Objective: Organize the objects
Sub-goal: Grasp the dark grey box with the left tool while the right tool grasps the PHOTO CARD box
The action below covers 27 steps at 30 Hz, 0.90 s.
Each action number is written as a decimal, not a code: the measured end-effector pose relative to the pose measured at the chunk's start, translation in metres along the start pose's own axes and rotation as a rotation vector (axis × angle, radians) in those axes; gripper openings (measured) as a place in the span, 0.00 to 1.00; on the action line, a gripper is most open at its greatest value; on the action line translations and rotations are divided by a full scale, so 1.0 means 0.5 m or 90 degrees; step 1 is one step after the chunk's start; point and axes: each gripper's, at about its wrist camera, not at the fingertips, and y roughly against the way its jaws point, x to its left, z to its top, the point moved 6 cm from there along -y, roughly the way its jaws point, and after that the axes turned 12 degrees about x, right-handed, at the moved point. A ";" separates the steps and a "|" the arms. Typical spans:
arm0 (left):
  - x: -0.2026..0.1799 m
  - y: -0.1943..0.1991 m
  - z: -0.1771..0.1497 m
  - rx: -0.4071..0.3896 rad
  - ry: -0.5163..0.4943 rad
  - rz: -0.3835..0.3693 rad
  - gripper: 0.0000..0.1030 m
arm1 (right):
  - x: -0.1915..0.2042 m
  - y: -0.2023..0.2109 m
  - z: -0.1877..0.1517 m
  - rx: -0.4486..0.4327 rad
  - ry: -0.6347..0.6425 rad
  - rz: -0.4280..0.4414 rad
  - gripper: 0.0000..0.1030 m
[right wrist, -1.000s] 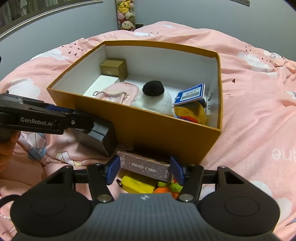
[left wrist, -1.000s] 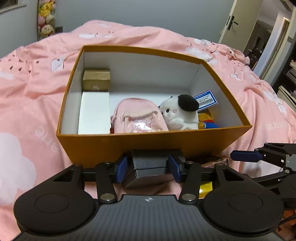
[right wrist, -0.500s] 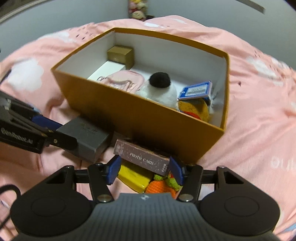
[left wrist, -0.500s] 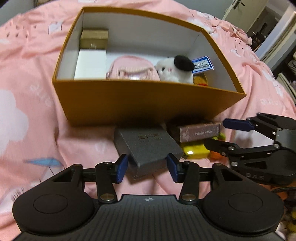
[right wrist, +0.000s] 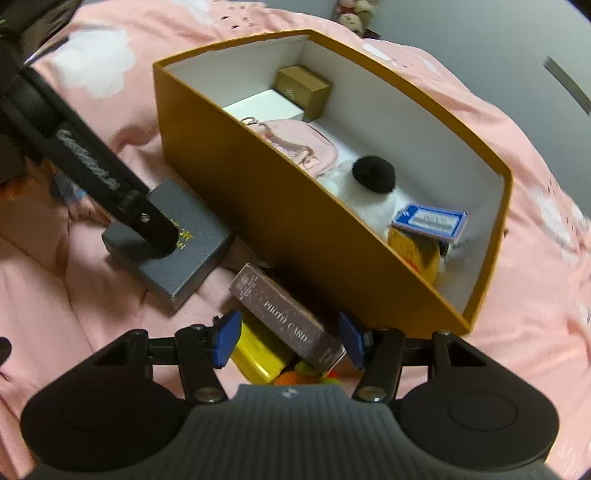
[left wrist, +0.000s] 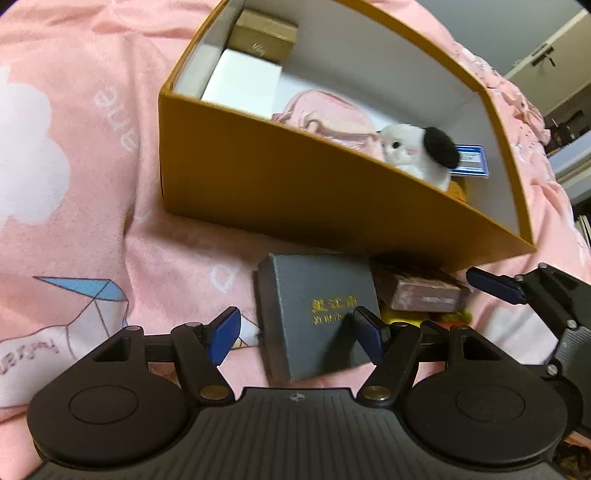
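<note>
1. Pink bedcover (left wrist: 85, 122) with white cloud prints, spread wide and creased.
2. Grey wall (right wrist: 461, 33) behind the bed.
3. Pale door (left wrist: 550, 70) with dark handle, upper right.
4. Stuffed toys (right wrist: 354, 18) against the wall, blurred.

Pink bedding (left wrist: 74, 229), door (left wrist: 546, 70) top right.

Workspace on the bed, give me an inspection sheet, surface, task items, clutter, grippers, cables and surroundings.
Surface: pink bedspread, rumpled.
Job's things: orange box open, holding plush toy, pink pouch, tan box; grey case and photo card box lie outside on the bedspread.
Clutter: yellow item under the photo card box.
Grippers: left gripper jaws opening, off the grey case; right gripper open around the photo card box.
Cables: nothing seen.
Surroundings: door, grey wall.
</note>
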 end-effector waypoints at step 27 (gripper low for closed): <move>-0.021 0.029 -0.011 -0.033 -0.013 -0.064 0.45 | 0.033 -0.058 0.037 0.043 0.172 -0.080 0.32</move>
